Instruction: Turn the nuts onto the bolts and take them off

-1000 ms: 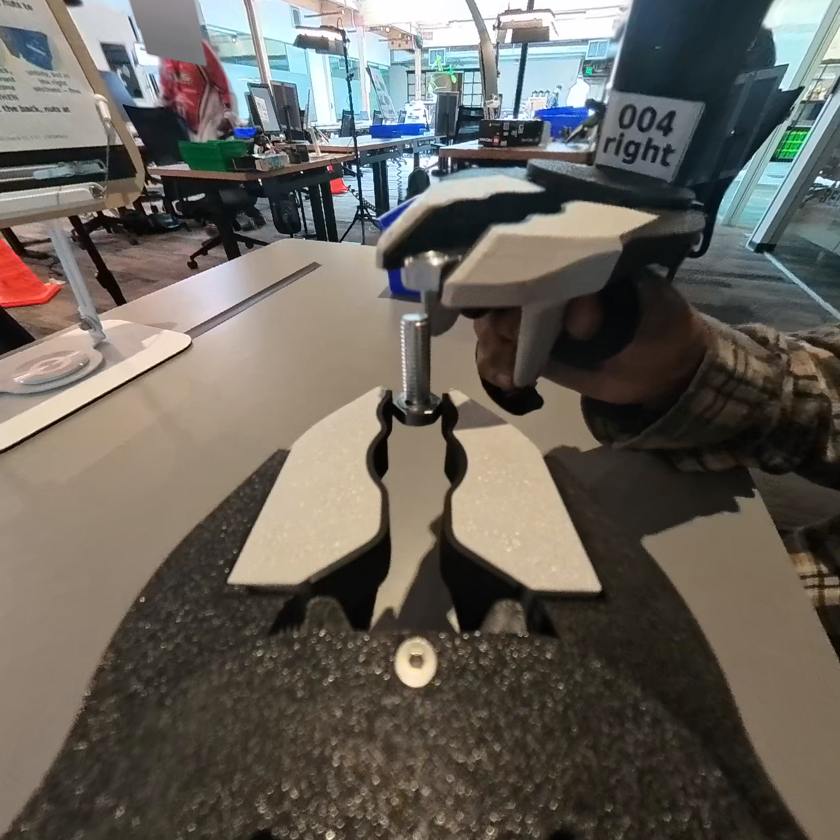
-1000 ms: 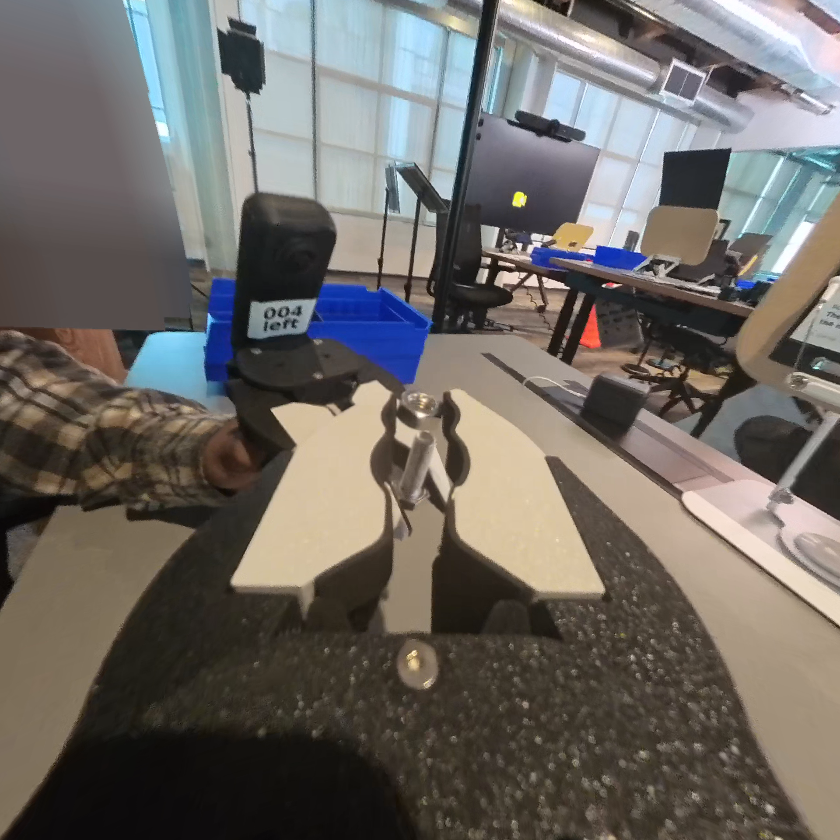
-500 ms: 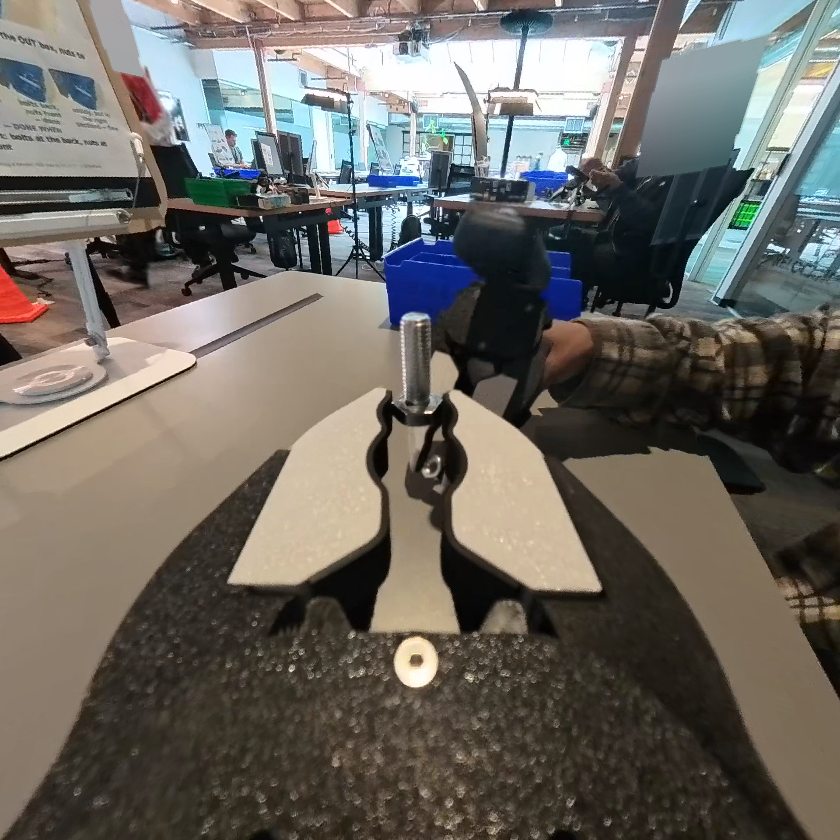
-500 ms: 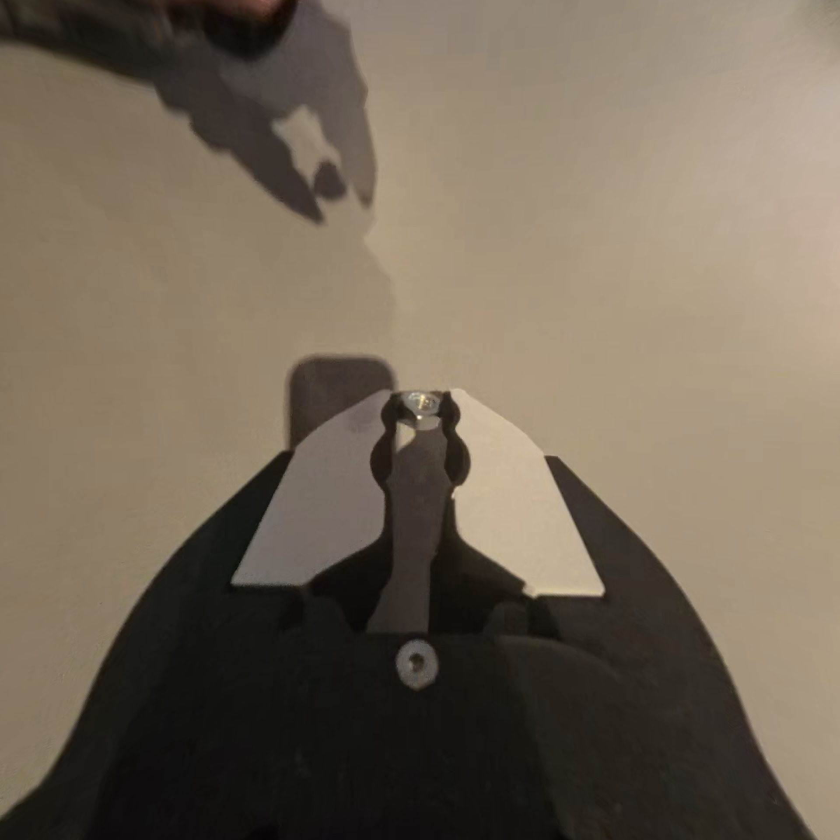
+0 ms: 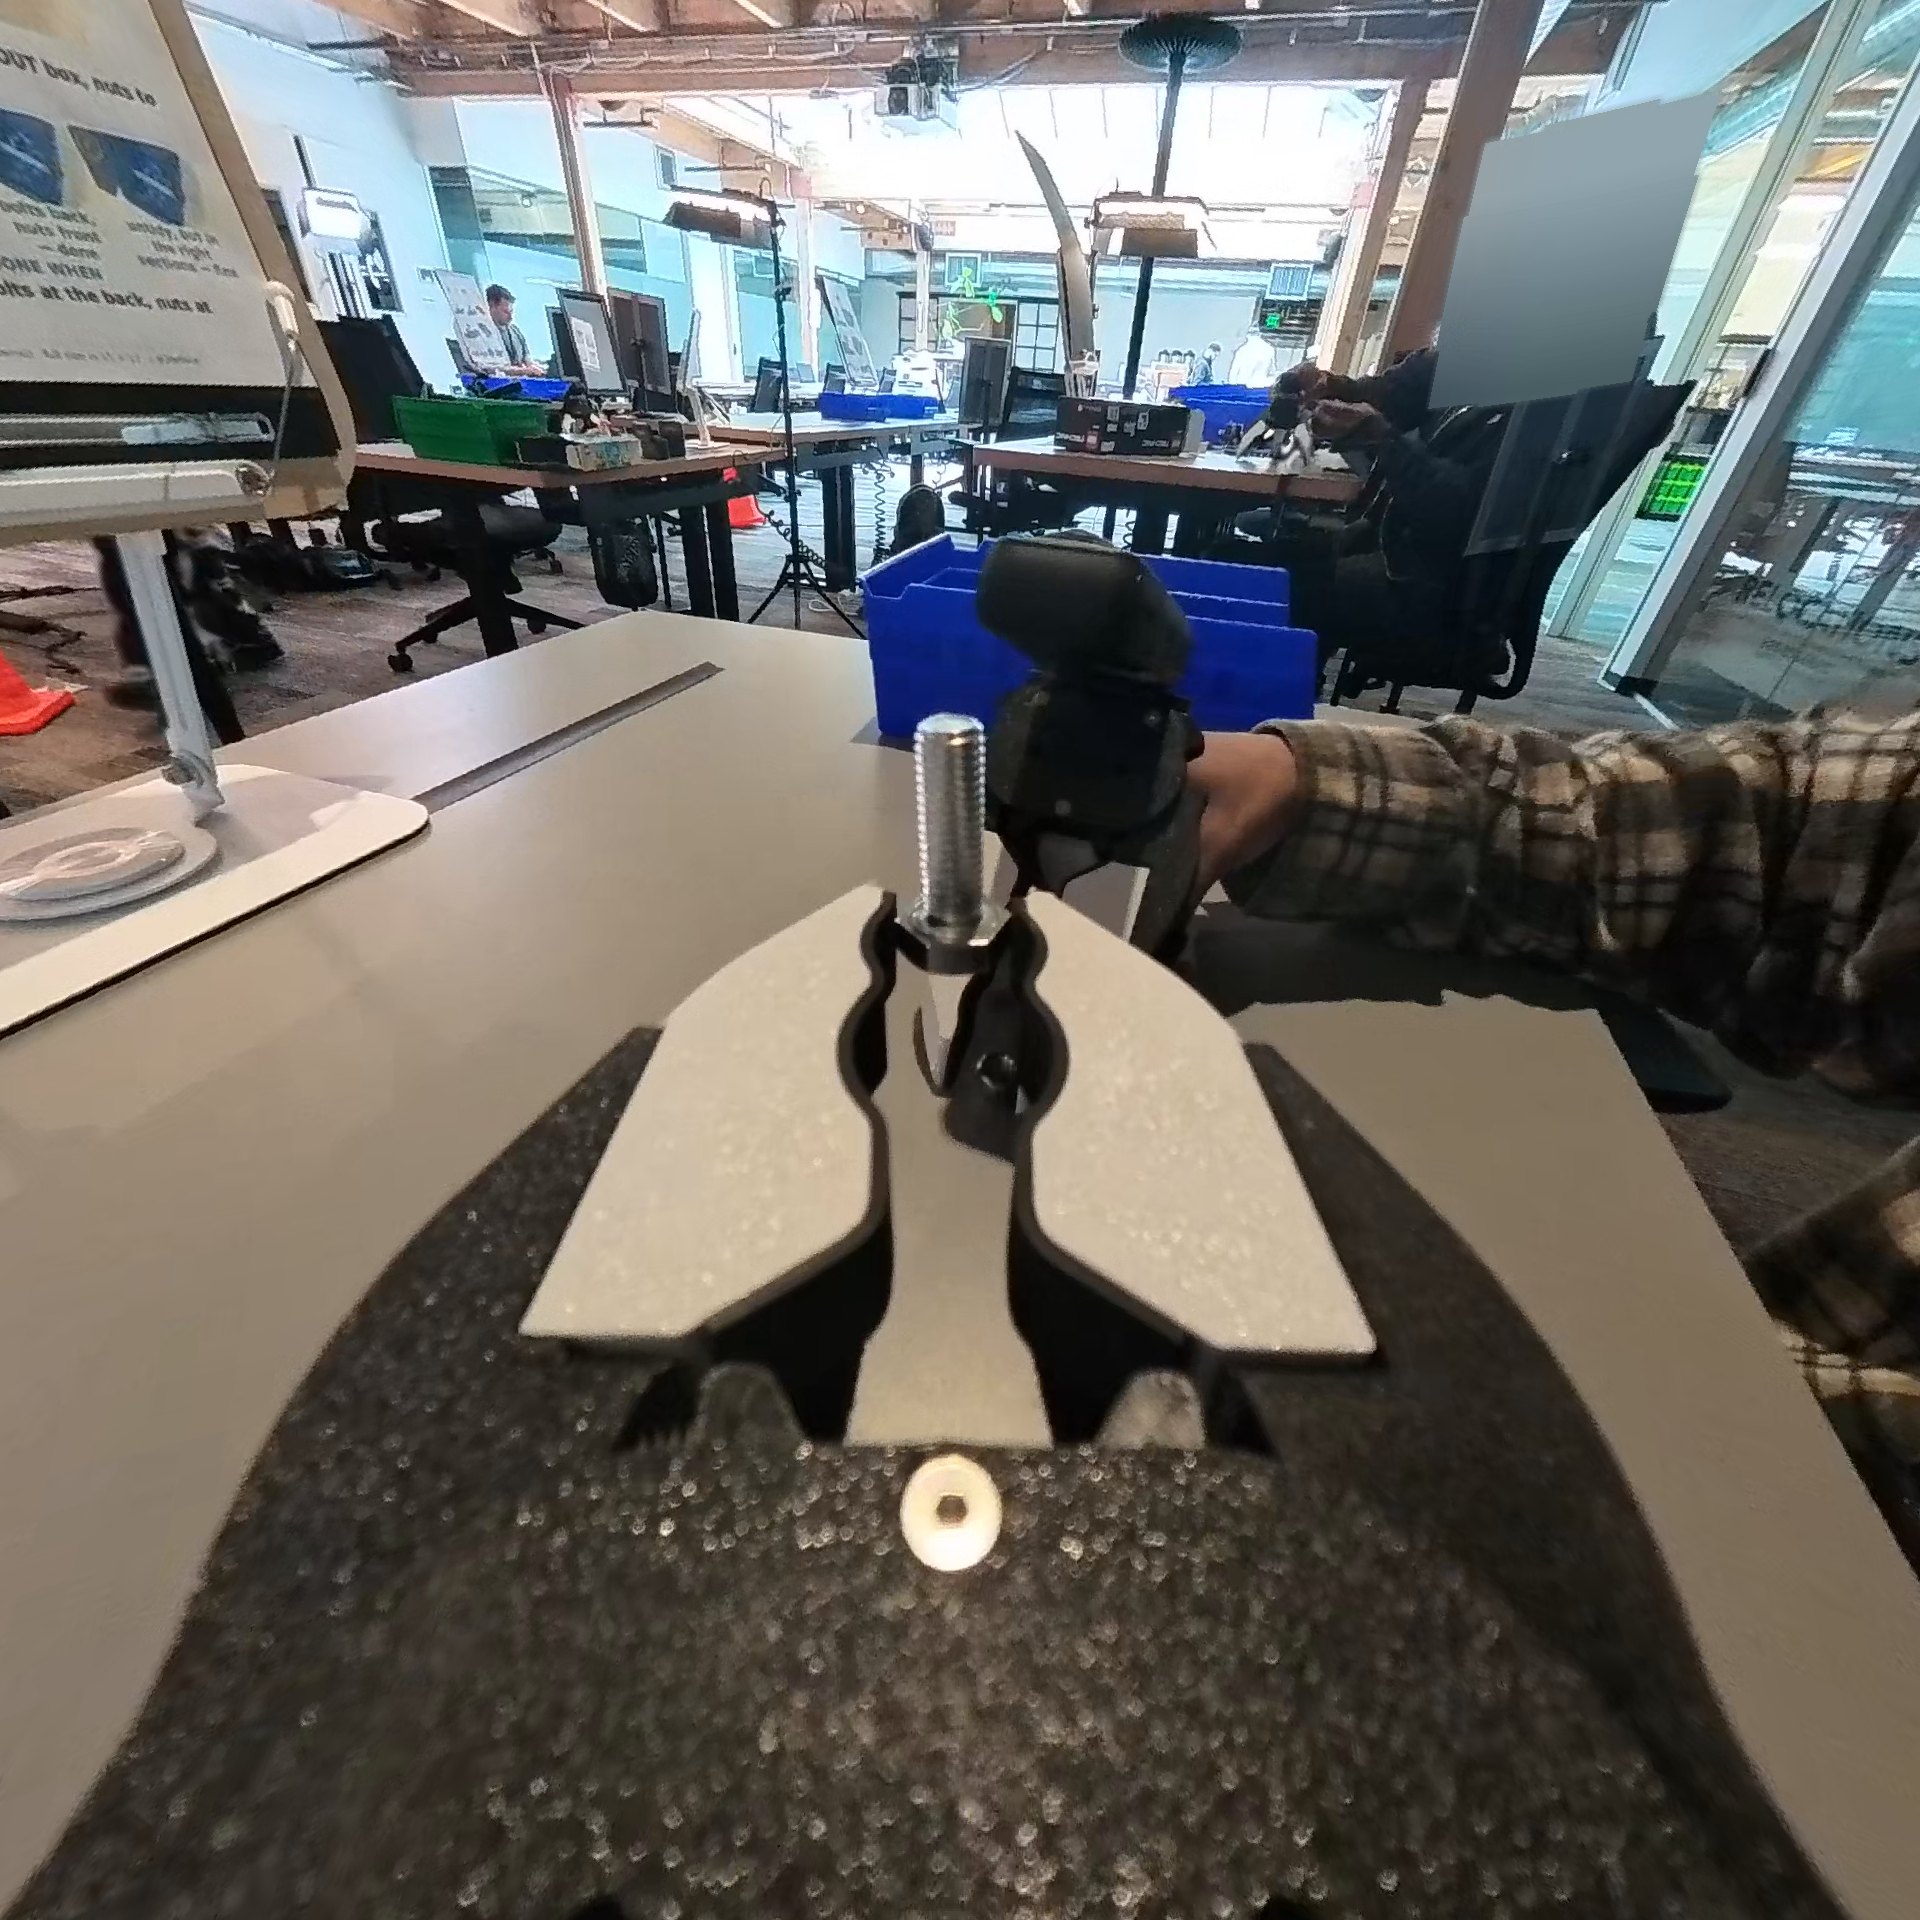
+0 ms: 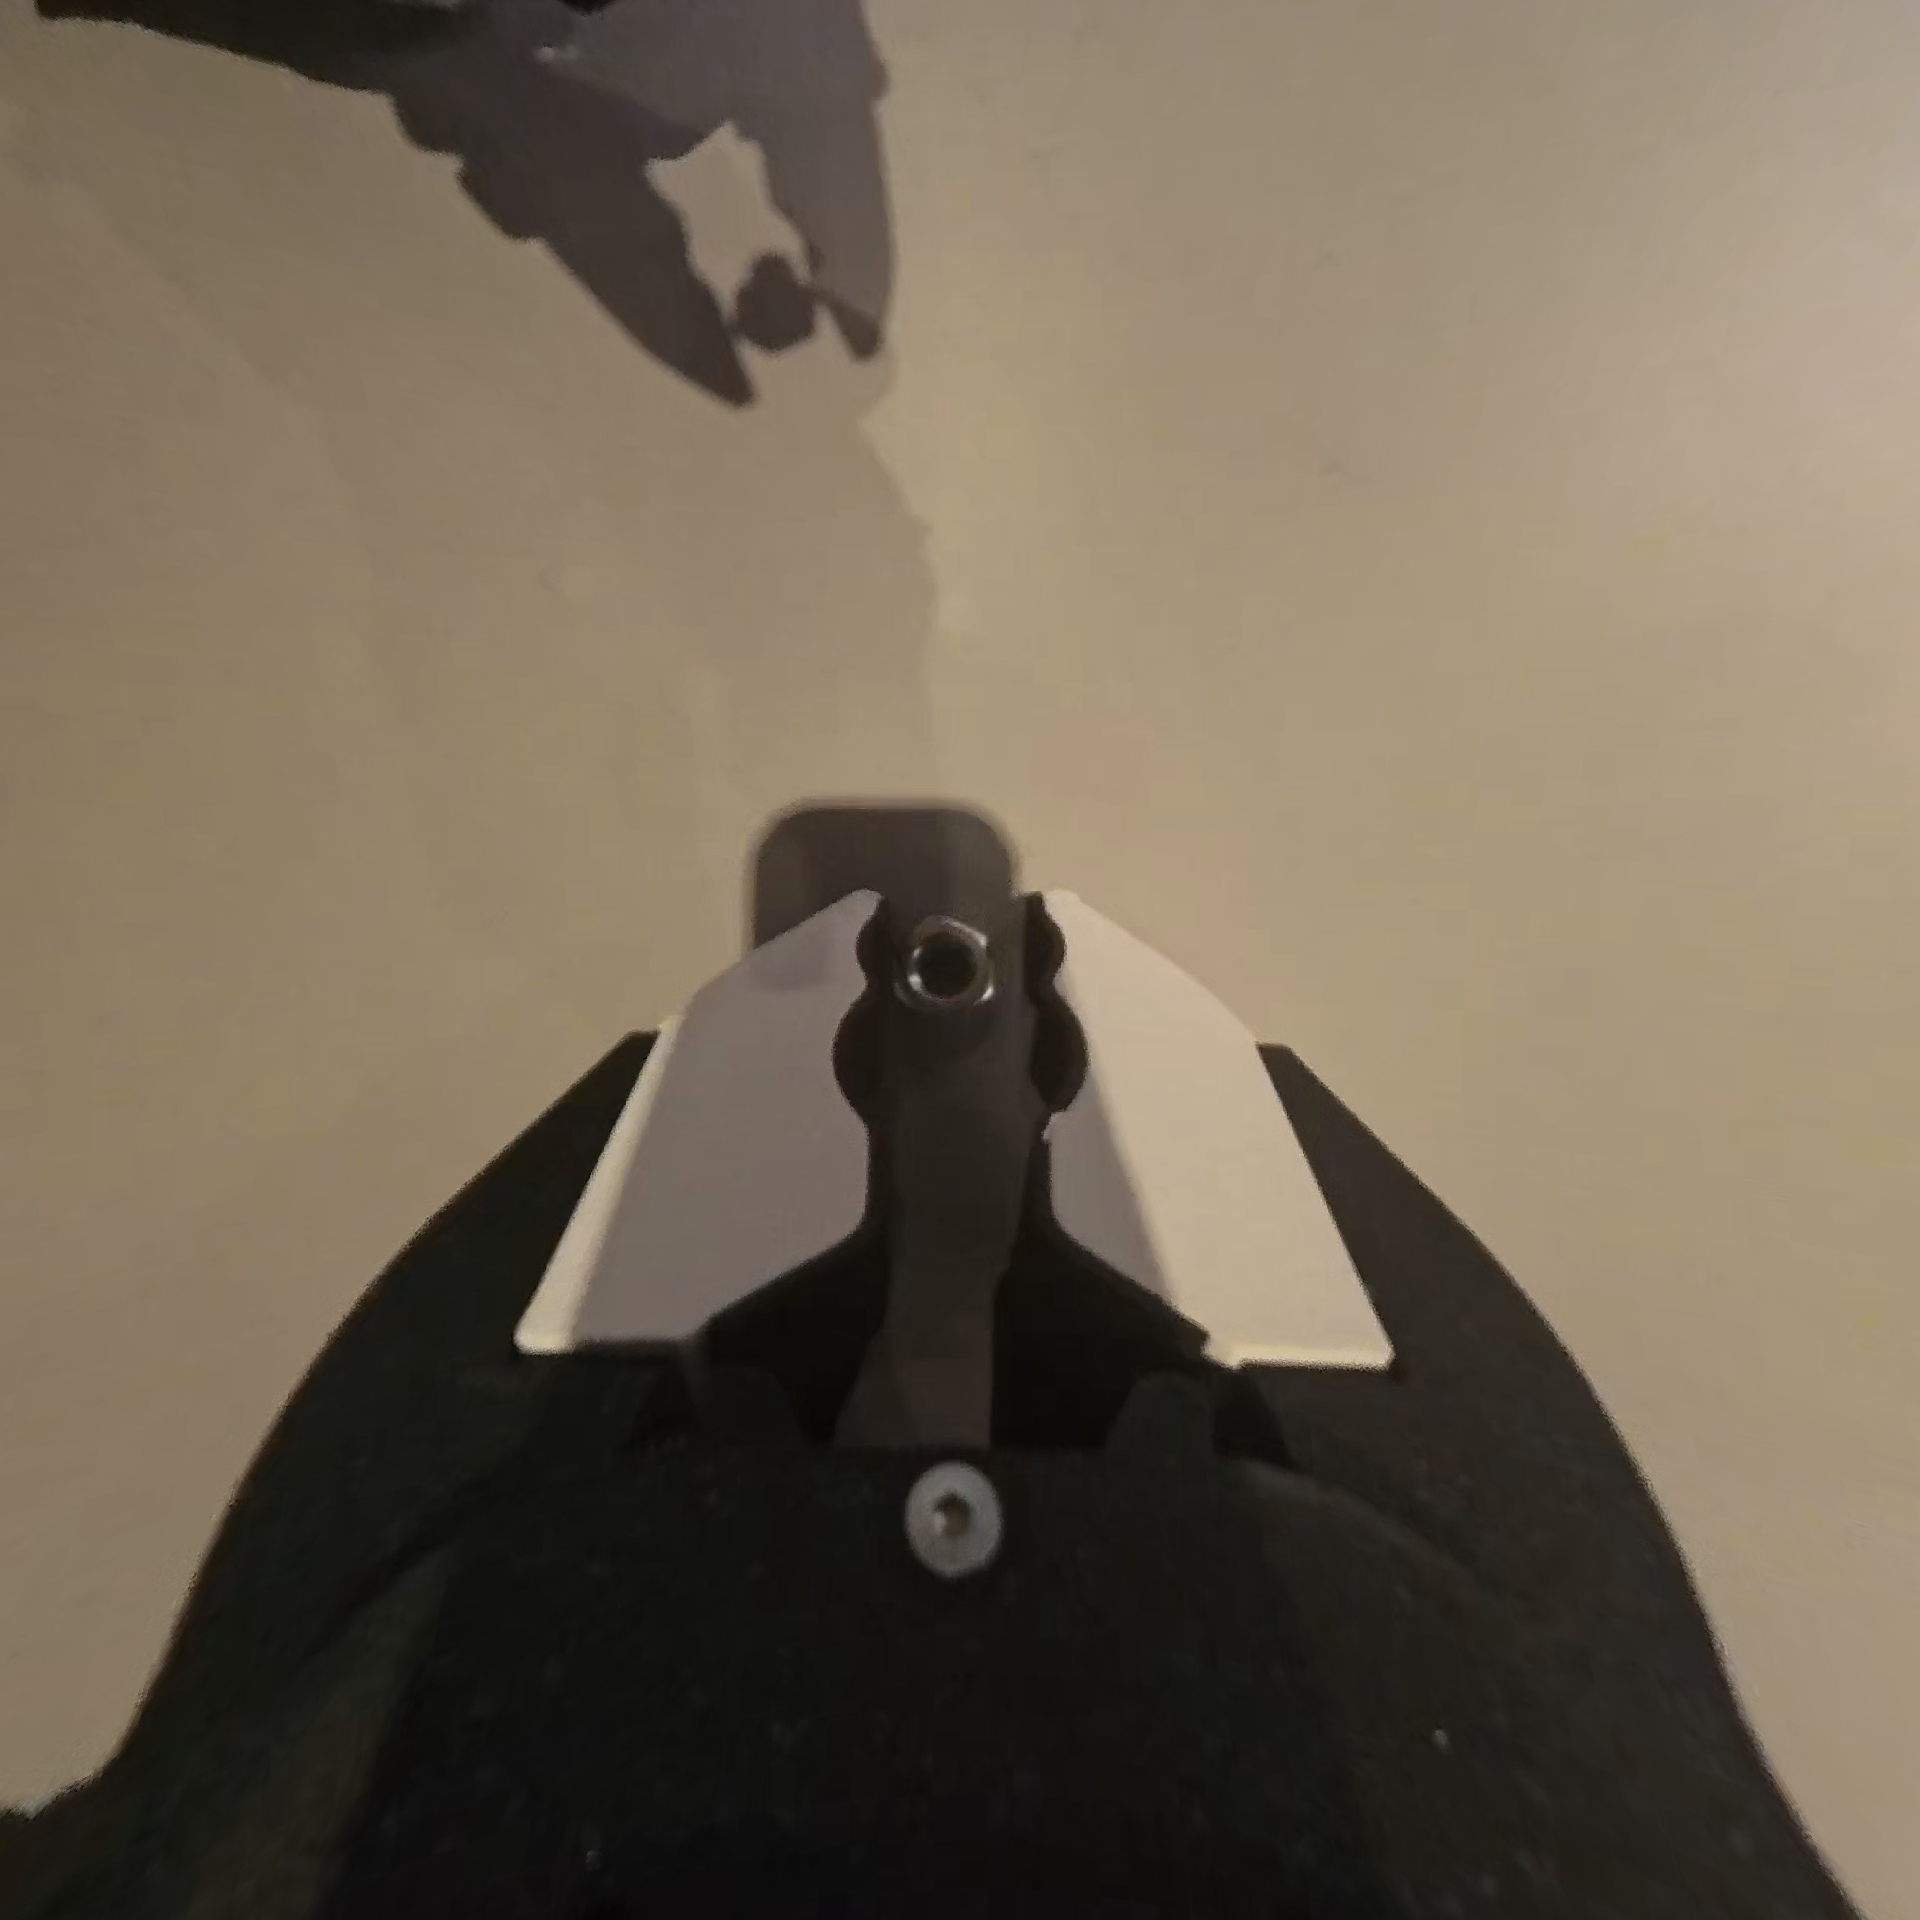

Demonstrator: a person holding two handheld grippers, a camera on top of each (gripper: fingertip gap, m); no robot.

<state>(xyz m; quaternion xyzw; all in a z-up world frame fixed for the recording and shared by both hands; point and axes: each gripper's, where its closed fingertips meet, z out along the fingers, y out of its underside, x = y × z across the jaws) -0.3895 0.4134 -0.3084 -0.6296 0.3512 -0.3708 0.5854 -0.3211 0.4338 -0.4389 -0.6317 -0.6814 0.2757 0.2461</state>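
Observation:
My left gripper (image 5: 951, 920) is shut on the hex head of a silver bolt (image 5: 945, 821) and holds it upright, threads up, just above the grey table (image 5: 520, 935). My right gripper (image 6: 948, 925) points straight down at the table and is shut on a silver nut (image 6: 943, 966), whose hole faces the camera. In the left wrist view the right gripper (image 5: 997, 1049) stands just behind and right of the bolt, tips down near the table, held by a hand in a plaid sleeve (image 5: 1507, 842). The nut is off the bolt.
A blue bin (image 5: 925, 644) stands at the table's far edge behind the grippers. A white tablet stand (image 5: 208, 831) is at the far left, with a slot (image 5: 582, 738) in the table beside it. The left gripper's shadow (image 6: 675, 239) falls on the table. One gripper's finger ends stand about 15 centimetres off the other's.
My right gripper, with the nut, left the top of the bolt and swung down to point at the table beside it. The left gripper and bolt have stayed put.

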